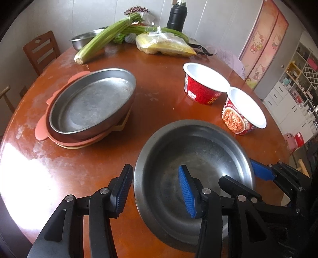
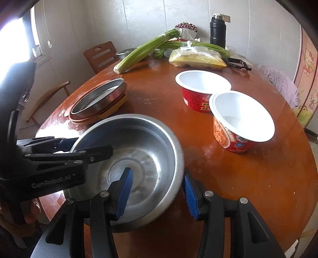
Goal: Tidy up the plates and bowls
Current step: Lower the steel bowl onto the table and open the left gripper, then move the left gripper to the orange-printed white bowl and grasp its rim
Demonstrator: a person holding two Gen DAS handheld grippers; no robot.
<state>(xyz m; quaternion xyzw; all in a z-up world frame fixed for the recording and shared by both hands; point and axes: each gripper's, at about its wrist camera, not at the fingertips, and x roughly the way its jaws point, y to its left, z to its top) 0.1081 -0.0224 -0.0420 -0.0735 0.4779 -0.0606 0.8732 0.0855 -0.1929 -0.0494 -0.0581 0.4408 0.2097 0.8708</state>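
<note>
**Both grippers straddle the rim of a steel bowl**

A steel bowl (image 1: pixel 196 178) sits at the near edge of the round wooden surface (image 1: pixel 159 95). The left gripper (image 1: pixel 155 190) has its fingers apart, one inside the bowl and one outside, with the bowl's left rim between them; neither pad visibly presses the metal. The right gripper (image 2: pixel 157 192) straddles the opposite rim the same way, fingers apart, one pad over the bowl's floor and the other just outside the wall.

Farther back on the left, a steel plate (image 1: pixel 93 103) rests on a pink plate (image 1: pixel 42 127), which lies on a yellow one whose edge peeks out beneath. To the right stand two red noodle cups (image 2: pixel 202 89), side by side and touching at the rims, both with white insides.

At the far side lie celery (image 1: pixel 105 39), a bag of corn (image 1: pixel 167 45), a small steel basin (image 1: pixel 83 39) and a black flask (image 1: pixel 176 17).
</note>
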